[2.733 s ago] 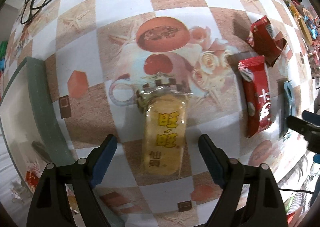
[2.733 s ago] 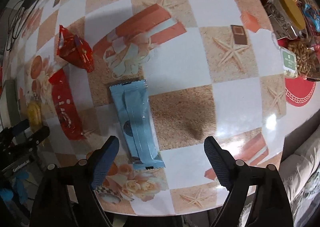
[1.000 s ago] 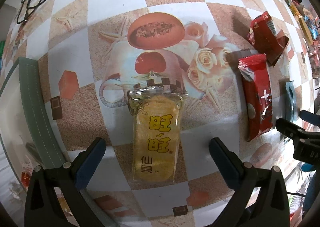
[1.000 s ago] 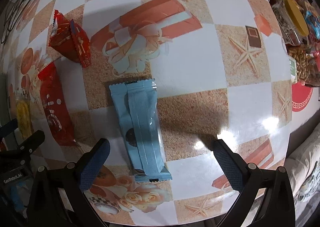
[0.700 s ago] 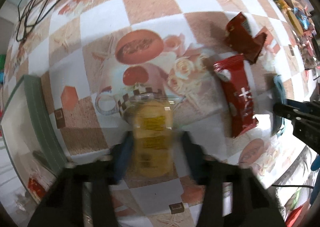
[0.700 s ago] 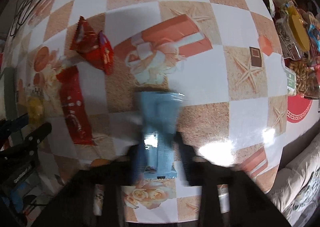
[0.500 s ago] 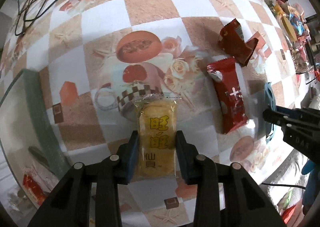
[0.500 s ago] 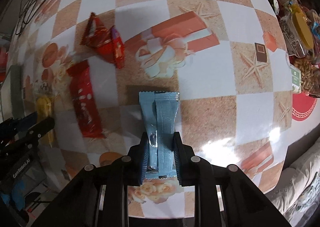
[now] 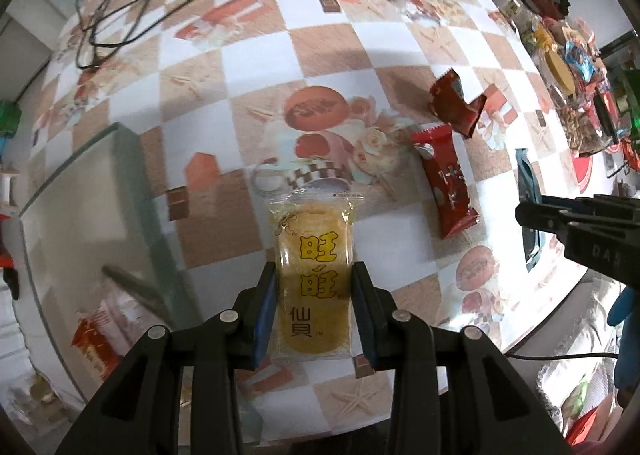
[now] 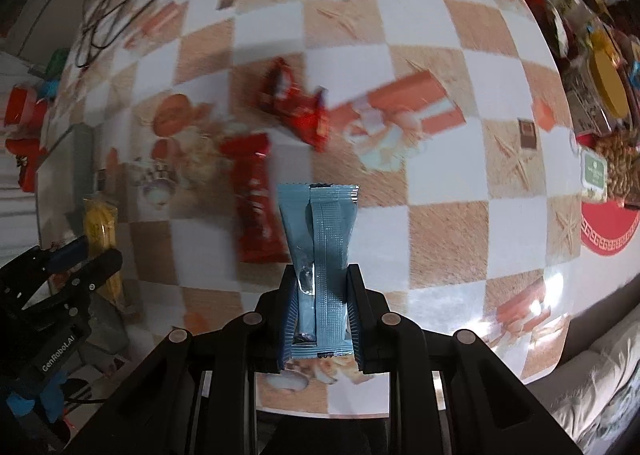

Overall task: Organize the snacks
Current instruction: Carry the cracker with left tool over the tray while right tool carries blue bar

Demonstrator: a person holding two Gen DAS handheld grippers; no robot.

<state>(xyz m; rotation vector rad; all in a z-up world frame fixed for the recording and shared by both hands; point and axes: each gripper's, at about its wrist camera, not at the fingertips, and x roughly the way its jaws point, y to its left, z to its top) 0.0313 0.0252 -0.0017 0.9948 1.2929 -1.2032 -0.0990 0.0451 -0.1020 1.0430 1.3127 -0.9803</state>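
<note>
Grippers each clamp one snack above the table [image 9: 400, 39]: left gripper [image 9: 314, 309] pinches the yellow rice-cracker pack [image 9: 314, 275], right gripper [image 10: 320, 315] the blue wrapped bar [image 10: 318, 239]. Both look light and crinkly, the crackers probably brittle, so gentle grips across the lower half suit them.

Both wrist views look straight down, sharing the red packet [image 9: 446, 183] [image 10: 254, 195].

Bright, even light. Strong fisheye bend, black corners. Glare on the table [image 10: 532, 307] near its right edge, right view. Right view motion-blurred, red packets [image 10: 294, 111] smeared; left view sharp, far edge soft.
</note>
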